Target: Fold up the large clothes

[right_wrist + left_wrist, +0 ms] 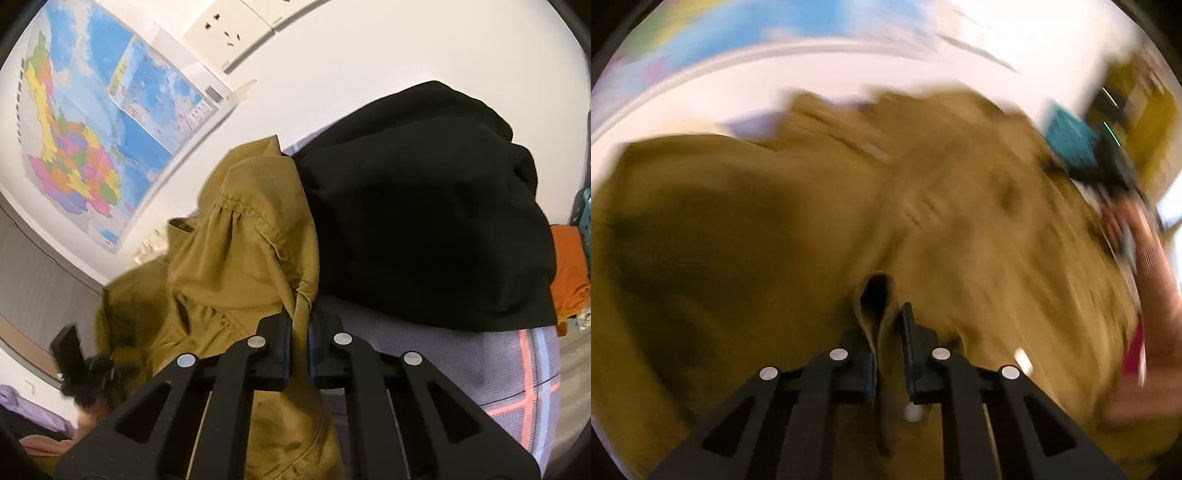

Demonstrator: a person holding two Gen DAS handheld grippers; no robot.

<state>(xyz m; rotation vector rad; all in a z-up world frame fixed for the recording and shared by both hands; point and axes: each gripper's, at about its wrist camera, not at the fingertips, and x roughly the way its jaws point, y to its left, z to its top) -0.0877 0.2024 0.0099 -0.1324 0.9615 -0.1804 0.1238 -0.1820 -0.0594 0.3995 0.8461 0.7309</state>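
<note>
Where the mustard-yellow garment (pixel 820 221) spreads in a rumpled heap over the grey checked bedcover (pixel 480 369), a black garment (pixel 424 206) lies piled just beside it on the far right, below a white wall carrying a coloured map (pixel 92 129). The right gripper (pixel 300 347) is clamped on a bunched edge of the yellow cloth. The left gripper (pixel 888 350), blurred, has its jaws nearly together around a fold of the same cloth.

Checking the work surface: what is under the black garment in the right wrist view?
The black garment lies on a grey checked cover with pink and blue stripes. The mustard garment borders its left edge. Anything beneath the black fabric is hidden.
</note>
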